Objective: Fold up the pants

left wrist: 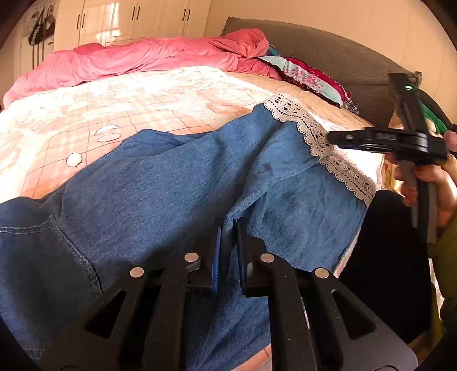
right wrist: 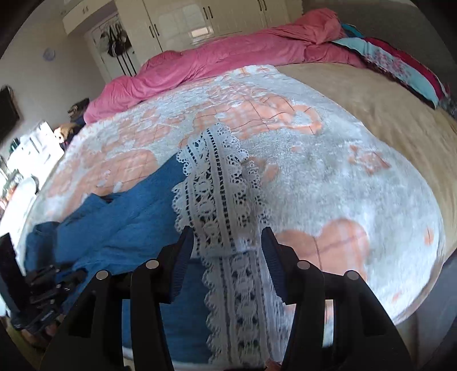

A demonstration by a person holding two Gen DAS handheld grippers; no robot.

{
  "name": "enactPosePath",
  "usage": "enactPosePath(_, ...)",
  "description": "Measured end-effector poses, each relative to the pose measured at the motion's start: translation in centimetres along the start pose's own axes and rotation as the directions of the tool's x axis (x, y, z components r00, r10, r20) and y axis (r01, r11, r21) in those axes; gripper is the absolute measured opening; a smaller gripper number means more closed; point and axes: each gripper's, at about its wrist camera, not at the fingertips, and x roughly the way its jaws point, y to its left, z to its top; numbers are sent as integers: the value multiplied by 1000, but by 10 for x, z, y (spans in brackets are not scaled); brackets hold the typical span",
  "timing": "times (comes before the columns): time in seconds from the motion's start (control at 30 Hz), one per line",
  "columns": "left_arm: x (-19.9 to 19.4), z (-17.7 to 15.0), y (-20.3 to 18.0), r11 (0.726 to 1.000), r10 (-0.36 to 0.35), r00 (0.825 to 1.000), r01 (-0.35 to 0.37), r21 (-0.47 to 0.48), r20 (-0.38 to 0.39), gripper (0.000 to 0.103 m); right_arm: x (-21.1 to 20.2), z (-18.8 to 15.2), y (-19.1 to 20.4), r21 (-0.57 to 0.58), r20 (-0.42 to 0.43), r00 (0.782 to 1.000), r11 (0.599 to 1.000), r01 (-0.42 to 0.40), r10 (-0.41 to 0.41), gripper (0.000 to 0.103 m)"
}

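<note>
Blue denim pants with white lace hems lie across the near side of the bed. My left gripper is shut on a fold of the denim where the two legs meet. My right gripper is open, its fingers on either side of the lace hem without closing on it. In the left wrist view the right gripper shows at the right, over the lace edge, held by a hand. The left gripper shows dimly at the lower left of the right wrist view.
A white and peach patterned blanket covers the bed. A pink duvet is bunched along the far side. Colourful pillows lie against a dark headboard. White wardrobes stand behind. The bed edge drops off at the near right.
</note>
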Motion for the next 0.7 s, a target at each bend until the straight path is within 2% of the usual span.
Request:
enactPosePath(0.07,1,0,0,1000,2,1000,-2,3,4,4,16,3,-2,-6,-36,999,1000,17,-17,46)
enactPosePath(0.1,2,0,-1,1000,5,1000,-5,6,1,4,20,3,-4,5,-47,999,1000,18,-18,30)
enactPosePath(0.13,3,0,-2,1000,10,1000,-10,11,-5,2,20,3,-5,12,-46,999,1000,7,-6,20)
enactPosePath(0.17,2,0,-4,1000,9,1000,-8,16,-9,0,16,3,-6,19,-36,999,999,-32,32,18)
enactPosePath(0.33,-17,3,-16,996,-8,999,6,89,31,0,-26,-4,-8,-4,5,998,998,-66,66,18)
enactPosePath(0.43,-35,5,-24,991,-20,998,13,130,53,0,-47,-10,-13,-4,-5,998,998,-69,69,18)
enactPosePath(0.57,-44,-3,-31,986,-49,998,43,162,33,0,-62,-26,-24,5,-52,996,997,-77,78,18)
enactPosePath(0.7,-39,-16,-41,977,-30,1000,31,210,-10,0,-57,-37,-26,-7,-93,995,999,-42,41,18)
